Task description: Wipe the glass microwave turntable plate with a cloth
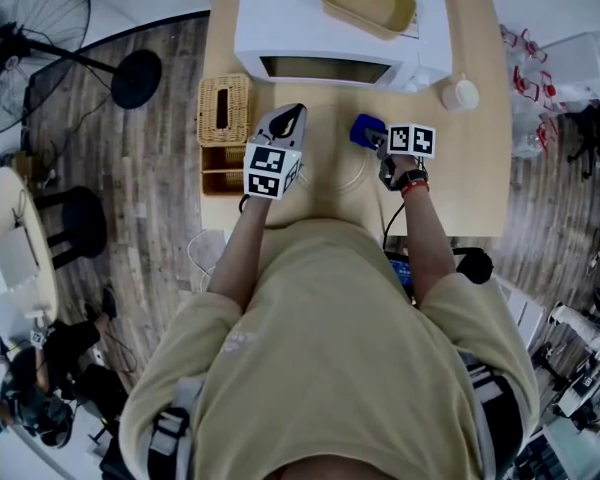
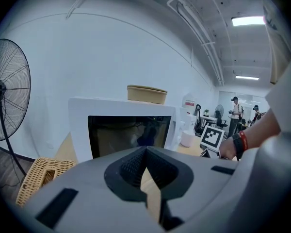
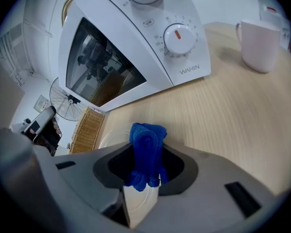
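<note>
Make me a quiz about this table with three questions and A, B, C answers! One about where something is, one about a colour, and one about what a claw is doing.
1. Where does the tan tub sit?
A. on a shelf
B. in a sink
C. on top of the microwave

2. What colour is the cloth?
A. blue
B. red
C. green

3. What is the right claw doing?
A. wide open and empty
B. shut on the cloth
C. holding a spoon

Answers:
1 C: the head view shows the tub resting on the microwave's white top.
2 A: the cloth is bright blue in the right gripper view.
3 B: the cloth is pinched between the jaws, sticking out past them.
</note>
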A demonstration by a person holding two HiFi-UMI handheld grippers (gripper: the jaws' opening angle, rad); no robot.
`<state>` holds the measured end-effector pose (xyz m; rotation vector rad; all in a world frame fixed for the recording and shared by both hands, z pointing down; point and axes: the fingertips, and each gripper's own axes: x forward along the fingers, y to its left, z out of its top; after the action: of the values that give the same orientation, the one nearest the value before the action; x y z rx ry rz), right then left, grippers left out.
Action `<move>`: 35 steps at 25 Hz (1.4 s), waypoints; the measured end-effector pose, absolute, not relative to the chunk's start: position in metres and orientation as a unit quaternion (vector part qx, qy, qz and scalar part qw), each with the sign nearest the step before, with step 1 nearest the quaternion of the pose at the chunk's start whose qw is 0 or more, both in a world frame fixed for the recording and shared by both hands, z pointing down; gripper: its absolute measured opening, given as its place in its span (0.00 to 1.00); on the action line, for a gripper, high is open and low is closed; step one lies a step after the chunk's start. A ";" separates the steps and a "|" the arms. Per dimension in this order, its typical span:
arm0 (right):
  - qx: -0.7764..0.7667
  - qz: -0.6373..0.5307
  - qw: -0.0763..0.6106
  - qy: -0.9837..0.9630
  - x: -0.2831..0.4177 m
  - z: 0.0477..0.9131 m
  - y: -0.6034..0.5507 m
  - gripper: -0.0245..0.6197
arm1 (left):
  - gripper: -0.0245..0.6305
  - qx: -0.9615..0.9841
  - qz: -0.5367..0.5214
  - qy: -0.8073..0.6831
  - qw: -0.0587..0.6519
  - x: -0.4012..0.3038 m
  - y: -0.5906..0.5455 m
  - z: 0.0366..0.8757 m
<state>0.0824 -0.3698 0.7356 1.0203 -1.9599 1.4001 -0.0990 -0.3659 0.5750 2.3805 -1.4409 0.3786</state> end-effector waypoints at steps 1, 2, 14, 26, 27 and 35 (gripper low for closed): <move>0.380 0.515 0.260 -0.723 0.081 0.735 -0.370 0.25 | 0.07 0.835 0.132 -0.507 0.167 -0.100 -0.366 0.576; 0.382 0.512 0.261 -0.723 0.079 0.734 -0.369 0.24 | 0.07 0.834 0.132 -0.509 0.168 -0.102 -0.365 0.576; 0.325 0.535 0.233 -0.745 0.005 0.714 -0.356 0.23 | 0.07 0.824 0.119 -0.529 0.167 -0.118 -0.363 0.568; 0.263 0.530 0.251 -0.766 -0.071 0.717 -0.337 0.23 | 0.07 0.817 0.124 -0.537 0.169 -0.128 -0.354 0.571; 0.260 0.530 0.253 -0.766 -0.076 0.718 -0.336 0.23 | 0.07 0.817 0.124 -0.538 0.170 -0.129 -0.354 0.572; 0.254 0.513 0.285 -0.769 -0.101 0.732 -0.328 0.23 | 0.07 0.815 0.122 -0.539 0.172 -0.128 -0.354 0.571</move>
<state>-0.1014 -0.3283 0.7318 0.6801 -2.0569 1.3719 -0.1275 -0.3540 0.5712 2.3143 -1.5312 0.3453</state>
